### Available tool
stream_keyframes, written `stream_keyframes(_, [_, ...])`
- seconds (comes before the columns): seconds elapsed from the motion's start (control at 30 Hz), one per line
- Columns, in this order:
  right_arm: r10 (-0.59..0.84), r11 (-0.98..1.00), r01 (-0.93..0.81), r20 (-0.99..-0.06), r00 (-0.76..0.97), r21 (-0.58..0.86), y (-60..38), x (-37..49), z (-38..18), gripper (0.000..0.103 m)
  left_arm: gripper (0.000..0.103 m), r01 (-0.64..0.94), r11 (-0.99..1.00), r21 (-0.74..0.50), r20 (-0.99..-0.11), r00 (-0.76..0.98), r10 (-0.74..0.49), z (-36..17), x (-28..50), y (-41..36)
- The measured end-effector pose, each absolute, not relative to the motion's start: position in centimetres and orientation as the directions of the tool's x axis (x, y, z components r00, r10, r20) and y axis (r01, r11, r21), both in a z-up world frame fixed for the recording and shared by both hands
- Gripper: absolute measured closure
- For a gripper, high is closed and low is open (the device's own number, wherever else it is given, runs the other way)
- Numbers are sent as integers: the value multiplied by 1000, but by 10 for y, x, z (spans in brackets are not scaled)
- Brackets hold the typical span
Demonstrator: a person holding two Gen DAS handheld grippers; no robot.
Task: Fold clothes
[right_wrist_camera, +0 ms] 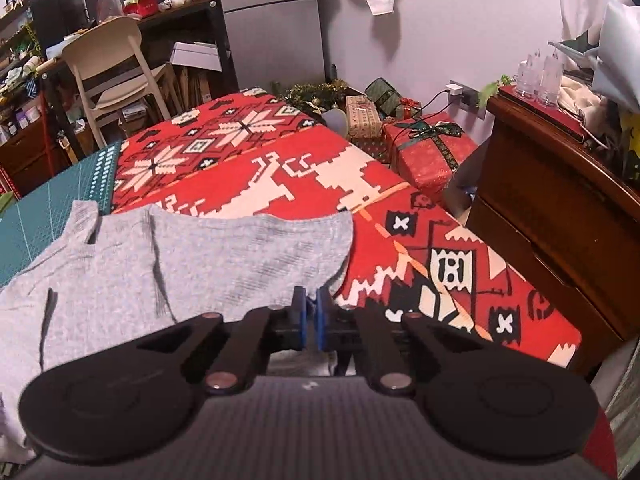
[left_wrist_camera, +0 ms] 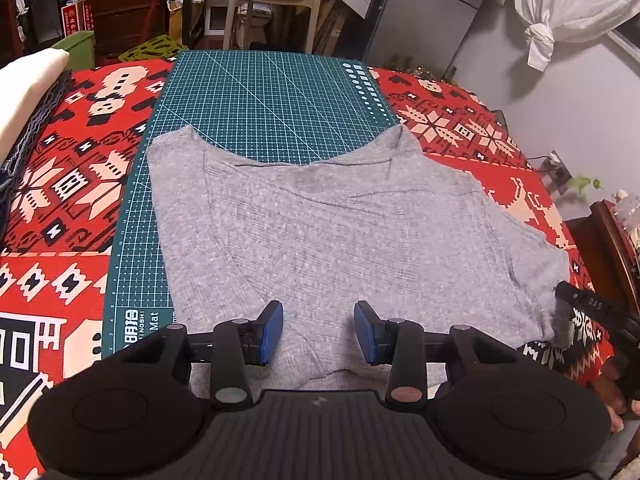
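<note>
Red patterned cloth (left_wrist_camera: 60, 208) covers the tabletop, with a green cutting mat (left_wrist_camera: 256, 92) under the grey top (left_wrist_camera: 340, 232), spread flat near the front. At its near hem the left gripper (left_wrist_camera: 318, 330) hovers, jaws part open, pinching nothing. The right gripper (right_wrist_camera: 311, 314) has its jaws nearly shut at the top's right near corner; fabric seems caught between them. Judging by this, a first fold is starting; next the left jaws need to close on the hem.

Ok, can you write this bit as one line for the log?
stage: grasping hem | grey tank top: flat on cutting mat | left tongs: open over hem | right tongs: shut at the top's corner
</note>
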State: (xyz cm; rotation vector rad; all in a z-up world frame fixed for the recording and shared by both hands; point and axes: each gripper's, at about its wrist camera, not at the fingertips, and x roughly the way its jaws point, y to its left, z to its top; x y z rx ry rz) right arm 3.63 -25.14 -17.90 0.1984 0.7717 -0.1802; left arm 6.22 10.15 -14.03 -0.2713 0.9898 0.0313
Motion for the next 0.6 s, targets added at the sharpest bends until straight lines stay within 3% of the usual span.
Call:
stream_keyframes(0.2, [-63,985,150,-626,777,87,-223,32,-141,98,64,-163,960,-229,-815,571,-98,-136,58,110])
stream_keyframes(0.6, [179,978,-208,-507,843,-1,-80,10,-94,98,64,-232,936,-263,-790,609,-71,-126,33,148])
